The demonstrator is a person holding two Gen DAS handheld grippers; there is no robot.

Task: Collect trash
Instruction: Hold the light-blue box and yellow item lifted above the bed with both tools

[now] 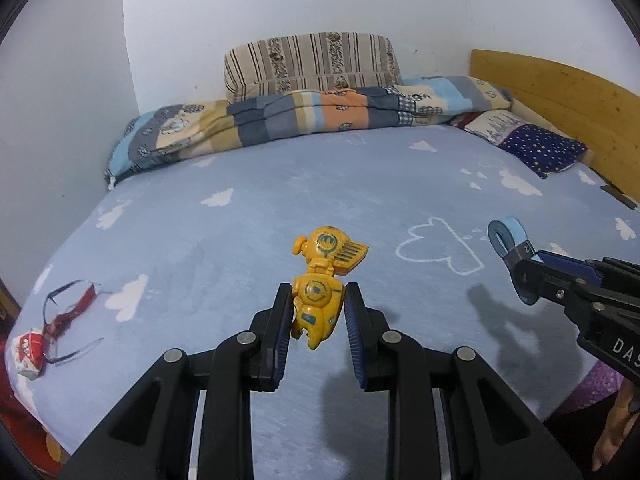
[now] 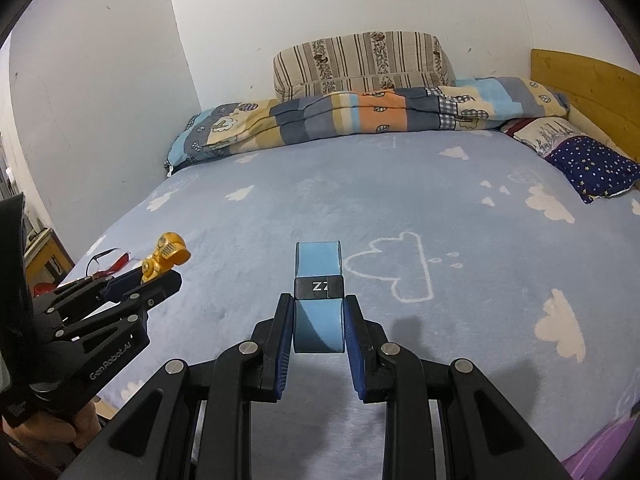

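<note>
My left gripper [image 1: 316,300] is shut on a yellow plastic toy robot [image 1: 320,280], held above the blue bed sheet [image 1: 200,248]; the toy's upper half sticks out past the fingertips. From the right wrist view the same left gripper [image 2: 160,276] shows at the left with the yellow toy [image 2: 168,258]. My right gripper [image 2: 318,308] is shut on a light blue strap loop with a black band [image 2: 319,280]. In the left wrist view that right gripper [image 1: 520,268] enters from the right, the blue loop [image 1: 506,236] poking forward. Both grippers hang over the near part of the bed.
A red-and-white wrapper [image 1: 28,354] and a pair of red-and-dark glasses [image 1: 68,316] lie at the sheet's near left edge. A folded patchwork quilt [image 1: 300,120], a striped pillow [image 1: 312,62] and a starry pillow [image 1: 540,146] line the far side. A wooden headboard [image 1: 560,100] stands at the right.
</note>
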